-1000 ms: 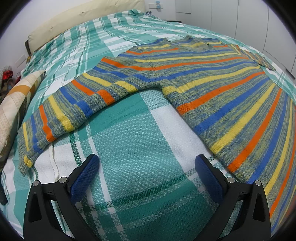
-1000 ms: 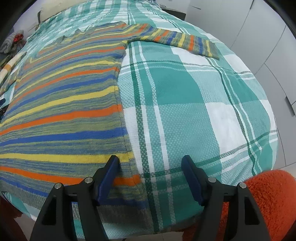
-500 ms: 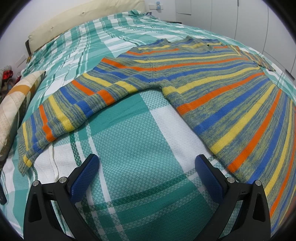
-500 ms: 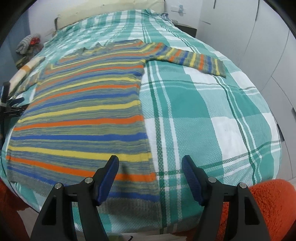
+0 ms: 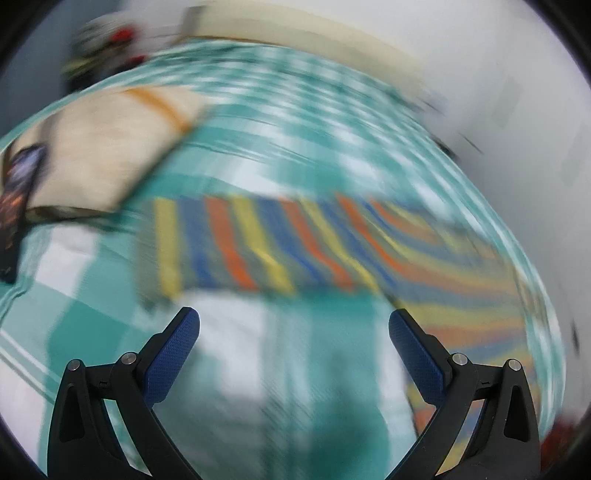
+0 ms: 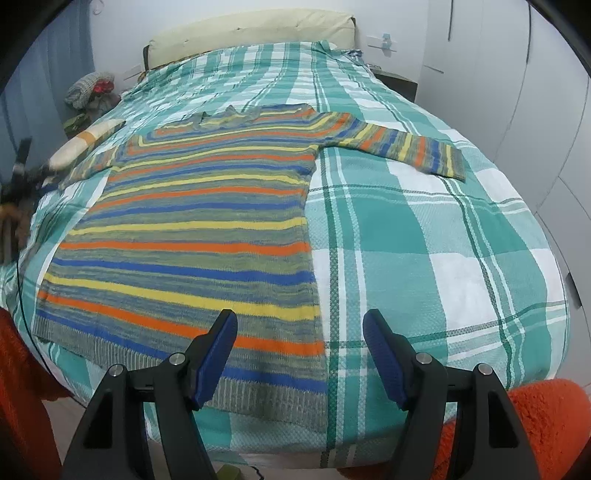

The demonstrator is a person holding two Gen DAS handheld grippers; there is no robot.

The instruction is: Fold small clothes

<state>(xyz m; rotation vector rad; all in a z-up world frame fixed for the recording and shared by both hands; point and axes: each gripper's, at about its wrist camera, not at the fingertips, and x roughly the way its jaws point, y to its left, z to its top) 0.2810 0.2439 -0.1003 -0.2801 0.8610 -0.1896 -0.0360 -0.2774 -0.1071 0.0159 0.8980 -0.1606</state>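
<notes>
Right wrist view: taken from the foot of the bed (image 6: 424,236), raised and looking along its length toward the headboard (image 6: 251,33), far enough back that the whole striped sweater (image 6: 207,229) lies in frame beyond the right gripper (image 6: 300,354). Left wrist view: heavily motion-blurred, low and close over the bedcover, looking across one sleeve (image 5: 258,243) toward a pillow (image 5: 110,147). Both views share sweater, plaid cover and headboard wall.

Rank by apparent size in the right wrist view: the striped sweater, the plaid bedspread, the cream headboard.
1. plaid bedspread
2. striped sweater
3. cream headboard, though it sits farthest from the camera, so it may look smaller than it is.
</notes>
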